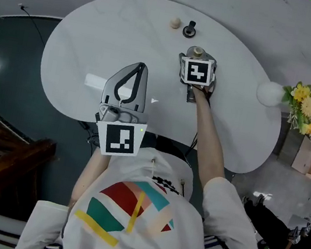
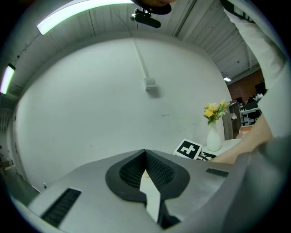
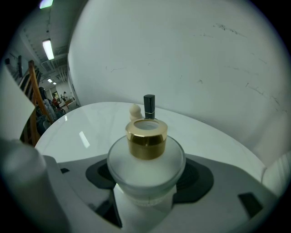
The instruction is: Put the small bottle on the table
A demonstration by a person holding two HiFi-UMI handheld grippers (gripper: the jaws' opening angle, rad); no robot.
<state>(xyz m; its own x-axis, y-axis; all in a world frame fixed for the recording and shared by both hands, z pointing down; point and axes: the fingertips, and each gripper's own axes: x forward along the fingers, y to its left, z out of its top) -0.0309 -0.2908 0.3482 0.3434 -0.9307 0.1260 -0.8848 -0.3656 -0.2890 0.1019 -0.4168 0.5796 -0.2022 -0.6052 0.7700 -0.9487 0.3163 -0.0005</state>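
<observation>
On the far side of the white table (image 1: 77, 60), a little right of its middle, my right claw (image 1: 197, 60) is closed on the small bottle (image 3: 146, 159); its two jaws press the frosted round body from either side, and the gold cap (image 3: 146, 139) stands upright above them; the right gripper view does not show the bottle's base, so I cannot tell whether it touches the tabletop or hangs just over it; beyond the bottle, nearer the far edge, stand a small cream knob (image 3: 135, 110) and just to its right a slim black piece (image 3: 149, 106), both well apart from my jaws; my left claw (image 2: 145, 157) is over the near edge of the table, to the left of my right arm, with its jaws brought together at the tips and nothing between them; its own view looks past the tips at a pale wall; at the right end of the table a white vase (image 2: 213, 139) holds yellow flowers (image 1: 307, 102), well apart from both claws.
</observation>
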